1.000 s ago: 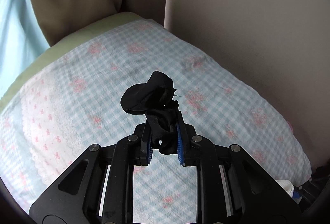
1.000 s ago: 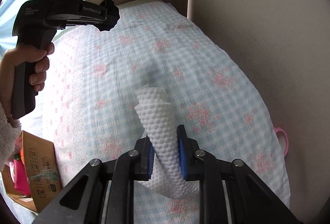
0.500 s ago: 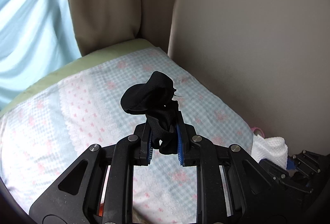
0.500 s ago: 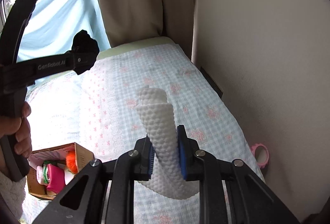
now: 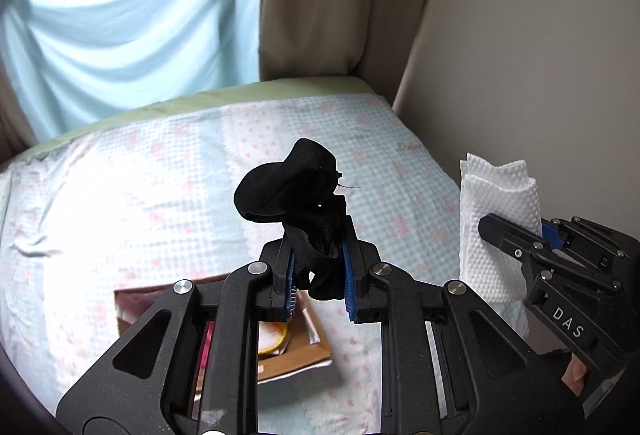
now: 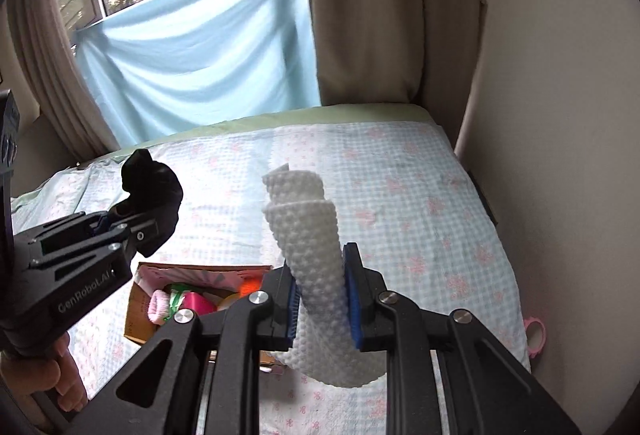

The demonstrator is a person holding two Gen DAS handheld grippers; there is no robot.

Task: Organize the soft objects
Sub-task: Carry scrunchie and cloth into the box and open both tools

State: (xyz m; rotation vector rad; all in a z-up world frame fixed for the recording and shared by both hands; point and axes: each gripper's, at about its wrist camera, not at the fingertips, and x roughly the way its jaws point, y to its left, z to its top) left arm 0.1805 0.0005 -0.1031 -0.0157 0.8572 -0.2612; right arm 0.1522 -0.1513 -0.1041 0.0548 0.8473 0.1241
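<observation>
My left gripper (image 5: 318, 267) is shut on a crumpled black sock (image 5: 292, 187), which bunches up above the blue pads. In the right wrist view the same gripper (image 6: 132, 223) shows at the left with the black sock (image 6: 154, 183), a hand below it. My right gripper (image 6: 320, 299) is shut on a folded white dimpled cloth (image 6: 312, 247) that curls up between its pads. The left wrist view shows that gripper (image 5: 516, 231) at the right edge with the white cloth (image 5: 496, 211). Both grippers hang above a bed with a pale blue checked floral cover (image 6: 420, 195).
An open cardboard box (image 6: 138, 307) with several colourful soft items lies on the bed below the grippers, also the box (image 5: 304, 355) in the left wrist view. A pink ring (image 6: 536, 333) sits at the bed's right edge by the wall. Beige curtains (image 6: 360, 7) and a blue sheet (image 6: 192, 63) stand behind.
Both grippers have risen away from the bed, keeping their sock and cloth. The cardboard box, window and blue sheet have come into view, and the two grippers now see each other.
</observation>
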